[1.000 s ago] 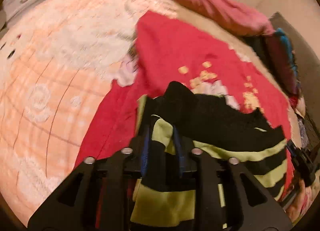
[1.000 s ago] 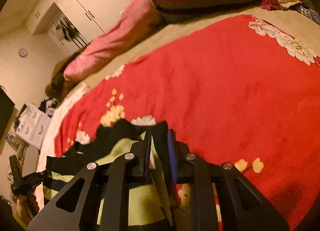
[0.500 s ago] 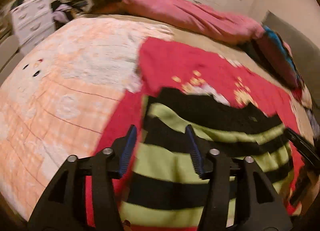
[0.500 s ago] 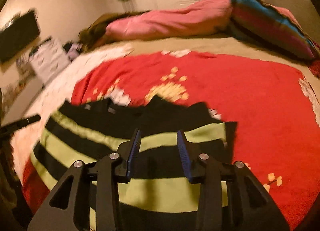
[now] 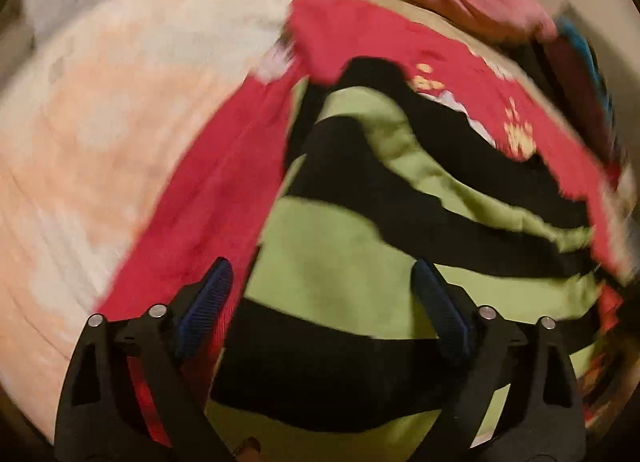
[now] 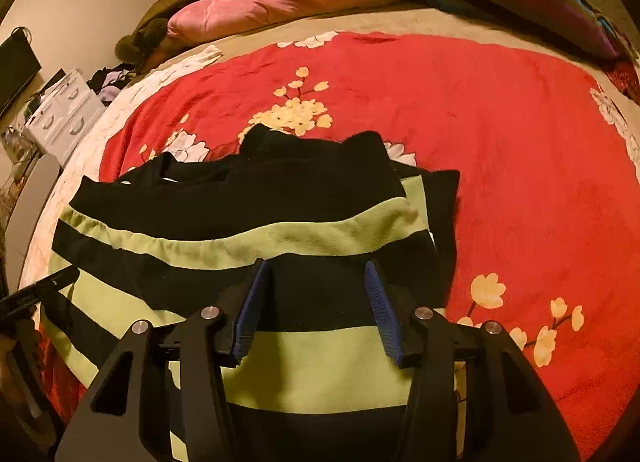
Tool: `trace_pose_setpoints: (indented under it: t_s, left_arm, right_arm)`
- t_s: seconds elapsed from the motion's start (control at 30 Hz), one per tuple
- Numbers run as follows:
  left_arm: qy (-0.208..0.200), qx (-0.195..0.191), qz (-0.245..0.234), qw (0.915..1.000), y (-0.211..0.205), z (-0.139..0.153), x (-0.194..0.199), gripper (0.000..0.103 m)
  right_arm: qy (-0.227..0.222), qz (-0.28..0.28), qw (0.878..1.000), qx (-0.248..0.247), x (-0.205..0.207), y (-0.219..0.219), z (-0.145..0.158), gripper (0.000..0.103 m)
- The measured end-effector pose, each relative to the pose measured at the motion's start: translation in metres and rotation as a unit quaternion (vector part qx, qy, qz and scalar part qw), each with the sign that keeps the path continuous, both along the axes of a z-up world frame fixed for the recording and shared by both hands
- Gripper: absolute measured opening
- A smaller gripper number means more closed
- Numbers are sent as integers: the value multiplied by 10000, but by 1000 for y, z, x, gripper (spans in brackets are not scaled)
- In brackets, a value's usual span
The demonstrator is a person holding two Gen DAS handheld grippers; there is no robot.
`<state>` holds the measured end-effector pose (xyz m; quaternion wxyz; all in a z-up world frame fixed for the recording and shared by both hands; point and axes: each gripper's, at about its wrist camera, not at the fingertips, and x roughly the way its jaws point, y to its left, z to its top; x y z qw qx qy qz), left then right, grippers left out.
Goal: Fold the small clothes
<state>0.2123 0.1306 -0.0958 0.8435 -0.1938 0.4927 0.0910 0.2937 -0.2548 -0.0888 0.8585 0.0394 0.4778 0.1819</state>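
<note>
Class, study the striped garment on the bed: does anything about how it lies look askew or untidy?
Yes. The striped garment lies on the red blanket with its right edge uneven: a black layer sticks out past the green stripe, and the top edge is bunched.

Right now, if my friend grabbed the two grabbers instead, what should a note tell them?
Left gripper: open, fingers just spread wide, holding nothing, above the striped top's left edge.
Right gripper: open, fingers just parted, holding nothing, over the top's right half.
The black-and-green striped top lies on the red flowered blanket, released, already folded at its right side; the collar end is bunched.
Left: smooth it and finish the fold. I can't see other small clothes waiting.
</note>
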Motion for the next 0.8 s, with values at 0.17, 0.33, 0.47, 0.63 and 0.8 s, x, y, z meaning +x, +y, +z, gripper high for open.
trace_pose_setpoints:
  t_s: [0.17,0.33,0.47,0.63,0.8]
  left_arm:
    - [-117,322,-127,9993,-6,8,-7,87]
    - [-149,386,-104,9991,-9,20,-14,87]
    - [-206,479,-145,9985,-12,30,-15,87]
    - [-252,653,-250,9972,-21,41,-18,87]
    - [-263,737,-312,9964,-28,50,-21,87]
  right_arm:
    - [-20,-34,10000,66,0,-1,1,50]
    - [-117,-69,9996,232,-2,-3,10,64]
    - [-199,-116,9994,265,-3,-4,16,75]
    - [-257,-186,9989,352,-3,-7,22,79]
    - [-384,-269,9980,415,-6,-11,29,86]
